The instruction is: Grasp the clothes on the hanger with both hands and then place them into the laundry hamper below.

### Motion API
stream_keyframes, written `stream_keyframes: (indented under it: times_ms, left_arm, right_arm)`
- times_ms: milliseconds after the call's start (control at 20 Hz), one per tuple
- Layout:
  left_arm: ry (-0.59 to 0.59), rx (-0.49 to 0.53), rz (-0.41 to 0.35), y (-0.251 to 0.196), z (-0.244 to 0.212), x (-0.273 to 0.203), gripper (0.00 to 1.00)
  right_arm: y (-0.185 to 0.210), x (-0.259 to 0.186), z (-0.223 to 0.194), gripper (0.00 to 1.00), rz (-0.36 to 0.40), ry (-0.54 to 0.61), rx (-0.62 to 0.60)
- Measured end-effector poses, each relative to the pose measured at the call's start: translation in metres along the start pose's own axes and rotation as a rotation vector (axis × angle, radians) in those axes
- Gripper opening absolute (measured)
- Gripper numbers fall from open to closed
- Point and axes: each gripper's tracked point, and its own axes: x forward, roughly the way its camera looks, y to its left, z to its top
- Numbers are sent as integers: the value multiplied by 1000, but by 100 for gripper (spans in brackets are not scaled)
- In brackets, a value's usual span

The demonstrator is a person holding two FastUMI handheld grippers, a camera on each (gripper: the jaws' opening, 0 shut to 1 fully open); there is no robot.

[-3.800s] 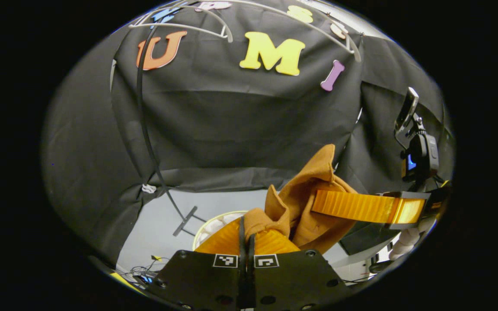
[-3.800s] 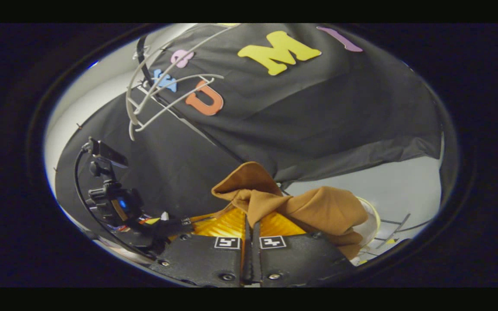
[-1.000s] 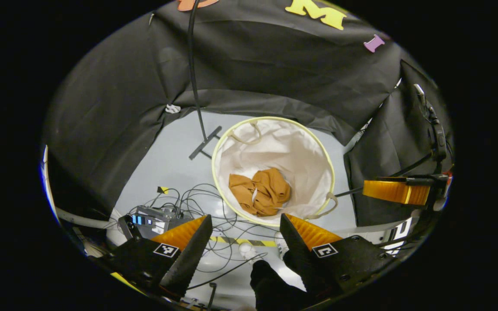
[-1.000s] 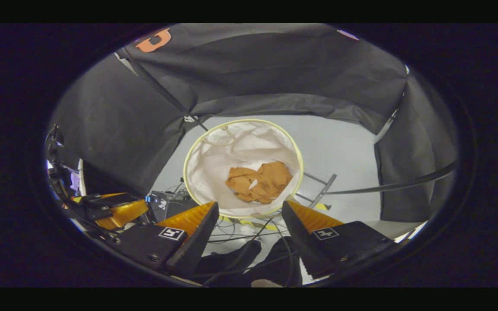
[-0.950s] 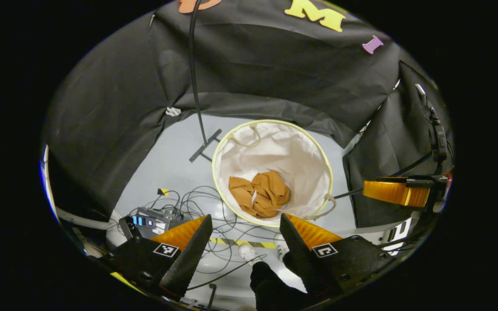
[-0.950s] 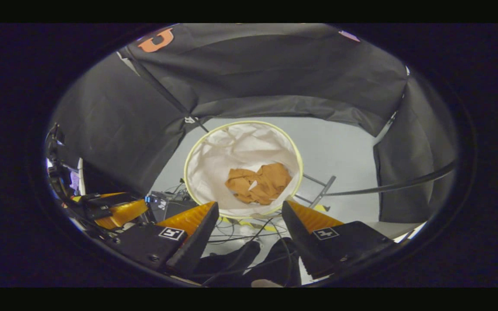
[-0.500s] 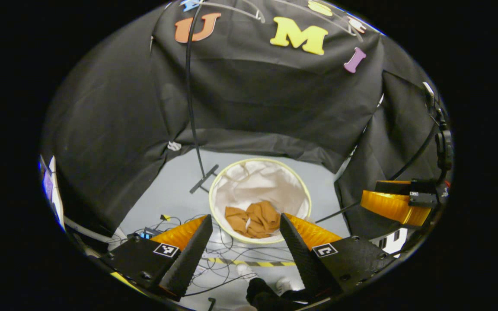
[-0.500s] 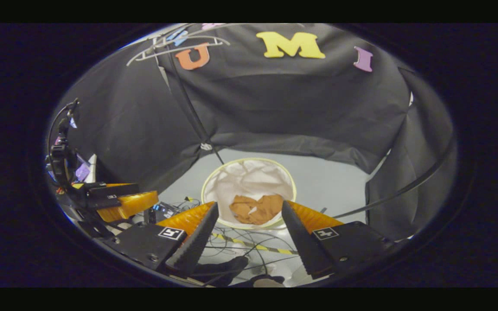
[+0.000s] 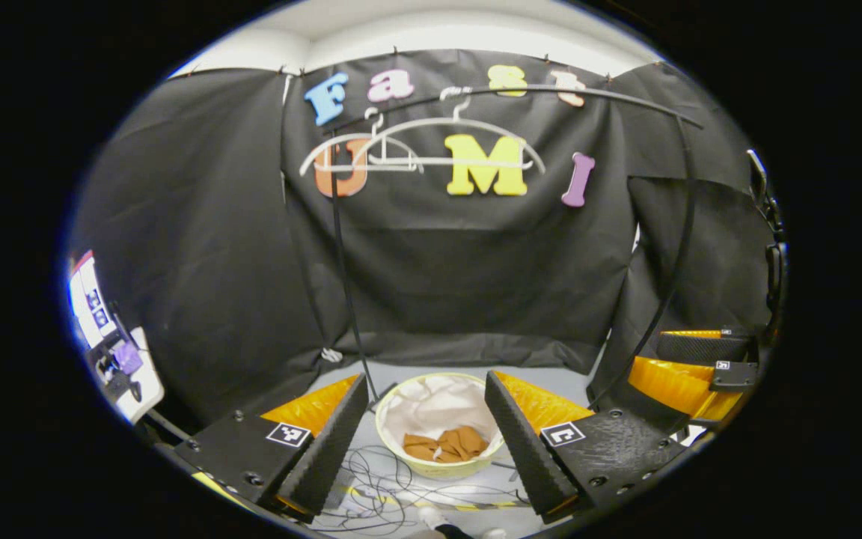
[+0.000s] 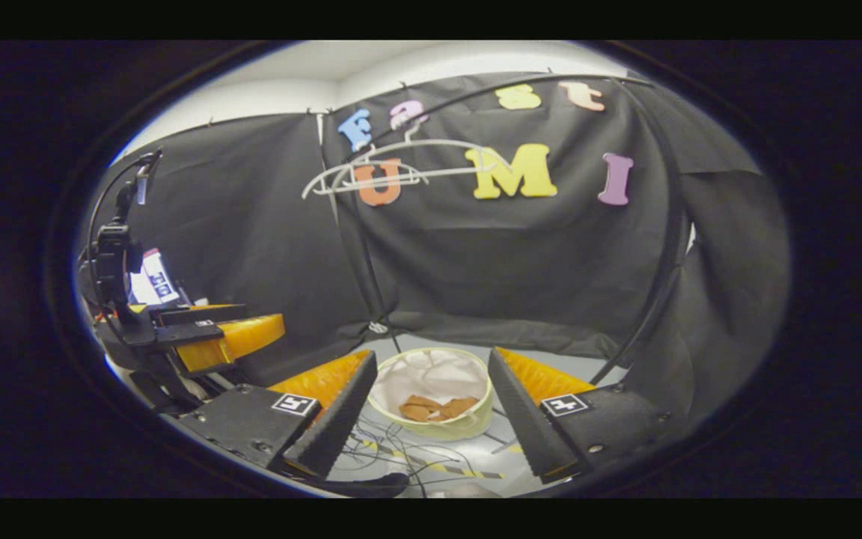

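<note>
The left gripper [image 9: 425,419] and the right gripper [image 10: 431,408] were both seen with fingers spread apart and nothing held between them. The brown clothes [image 9: 446,444] lay crumpled at the bottom of the laundry hamper [image 9: 393,449], on the floor below the bare white hangers [image 9: 420,146] on the rail. The placing step was judged done; nothing further seemed called for beyond withdrawal. Loose cables [image 9: 386,486] were strewn just beside the hamper.
</note>
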Motion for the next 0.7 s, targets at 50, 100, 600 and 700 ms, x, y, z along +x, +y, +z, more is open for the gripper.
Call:
stream_keyframes:
  times_ms: [50,100,600,700]
  left_arm:
    - [-22,6,7,0,6,-15,96]
    - [-46,15,20,3,14,-33,96]
    - [-203,30,99,31,69,-105,99]
    - [-218,16,105,45,74,-115,99]
  right_arm:
    - [1,-14,7,98,11,-24,7]
    - [4,-26,13,98,21,-46,15]
    - [14,-96,88,99,-47,-310,-44]
    - [27,-96,100,99,-55,-333,-58]
